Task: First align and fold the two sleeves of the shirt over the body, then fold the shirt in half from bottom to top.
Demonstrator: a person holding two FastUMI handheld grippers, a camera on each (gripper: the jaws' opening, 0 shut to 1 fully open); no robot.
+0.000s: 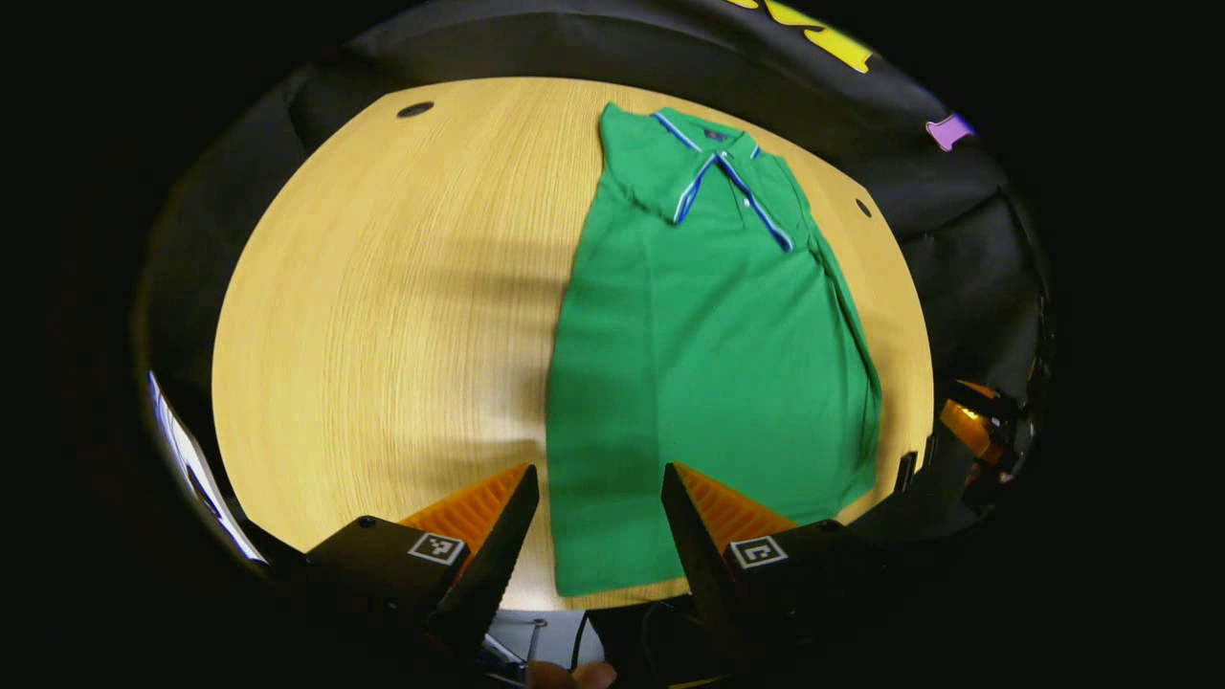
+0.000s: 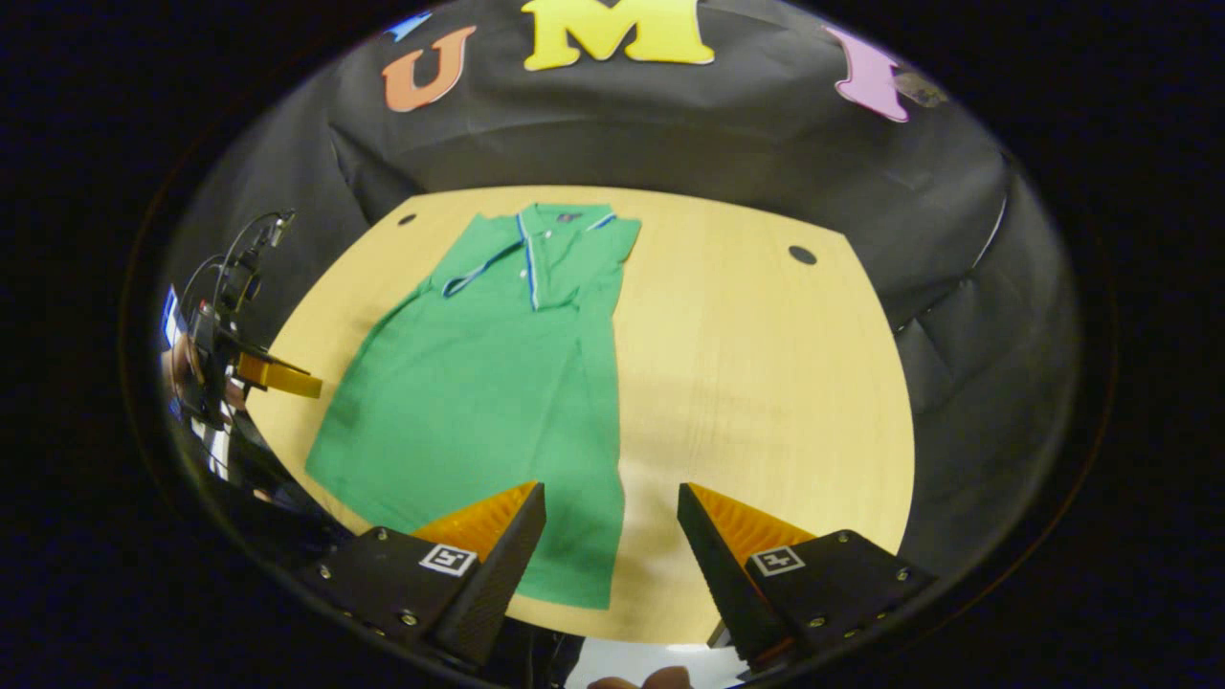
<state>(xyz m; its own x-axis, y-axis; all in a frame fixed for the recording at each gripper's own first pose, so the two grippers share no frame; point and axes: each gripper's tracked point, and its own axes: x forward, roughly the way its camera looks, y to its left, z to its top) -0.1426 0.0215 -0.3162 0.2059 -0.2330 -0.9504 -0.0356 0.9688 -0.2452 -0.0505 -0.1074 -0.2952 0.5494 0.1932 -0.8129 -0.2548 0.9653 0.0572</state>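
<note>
A green polo shirt [image 1: 708, 344] with a blue-and-white striped collar lies flat on the wooden table [image 1: 383, 325], collar at the far end, both sleeves folded in over the body. My left gripper [image 1: 600, 483] hangs open above the shirt's bottom left corner, nothing between its fingers. In the right gripper view the same shirt [image 2: 488, 383] lies left of centre. My right gripper [image 2: 612, 502] is open over the shirt's bottom right corner, holding nothing. The left gripper [image 2: 278, 375] also shows at the far left of that view, and the right gripper [image 1: 957, 431] at the right edge of the left gripper view.
The table [image 2: 766, 383] has small dark holes [image 1: 414, 109] [image 2: 802, 255] near its far corners. Black cloth walls surround it. Bare wood stretches on both sides of the shirt. A fingertip [image 1: 574, 676] shows at the bottom edge.
</note>
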